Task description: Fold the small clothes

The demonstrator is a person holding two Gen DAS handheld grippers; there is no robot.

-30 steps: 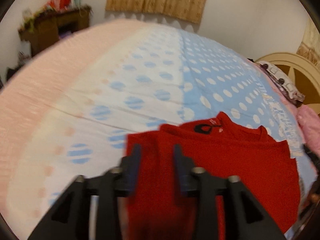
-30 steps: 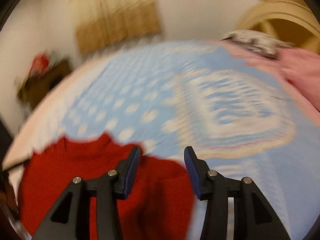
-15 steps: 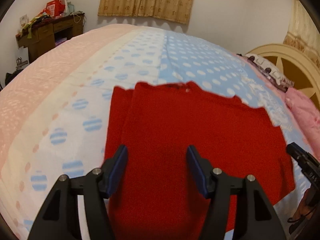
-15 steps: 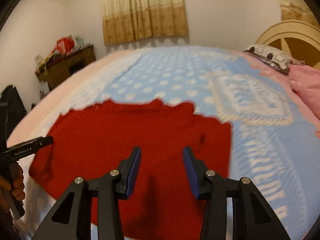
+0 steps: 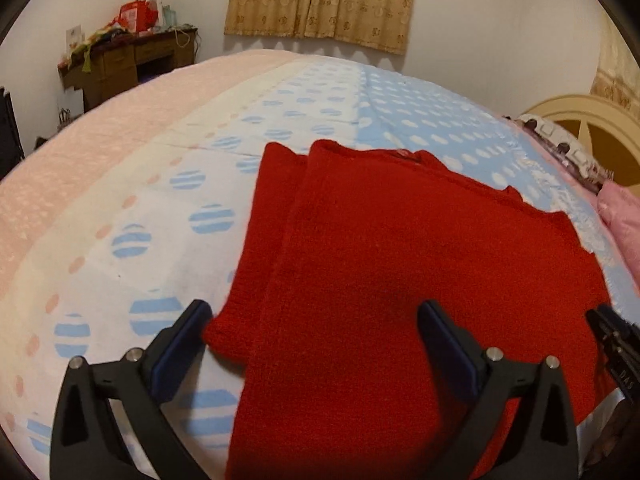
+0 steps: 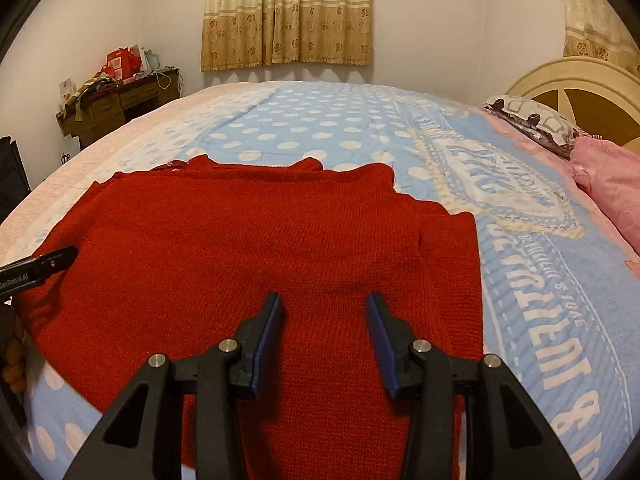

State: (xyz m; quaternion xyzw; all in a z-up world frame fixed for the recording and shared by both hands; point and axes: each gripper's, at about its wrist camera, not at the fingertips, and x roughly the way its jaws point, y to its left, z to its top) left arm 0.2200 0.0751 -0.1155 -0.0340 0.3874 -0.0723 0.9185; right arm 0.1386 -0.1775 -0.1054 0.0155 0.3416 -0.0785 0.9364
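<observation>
A red knitted sweater [image 5: 400, 264] lies flat on the bed, its sleeves folded in along both sides; it also shows in the right wrist view [image 6: 248, 256]. My left gripper [image 5: 314, 320] is wide open and empty, hovering over the sweater's near left part. My right gripper [image 6: 325, 312] is open and empty over the sweater's near right part. The right gripper's tip shows at the left wrist view's right edge [image 5: 612, 336]. The left gripper's tip shows at the right wrist view's left edge [image 6: 40, 266].
The bed [image 6: 360, 128] has a blue, white and pink dotted cover. A pink pillow [image 6: 612, 184] and a patterned pillow [image 6: 532, 120] lie by the cream headboard [image 6: 580, 84] on the right. A cluttered wooden desk [image 5: 124, 60] stands far left, curtains [image 6: 288, 12] behind.
Both grippers have pulled back toward the near edge and the sweater now lies spread flat. My left gripper has opened much wider. The right gripper stays open.
</observation>
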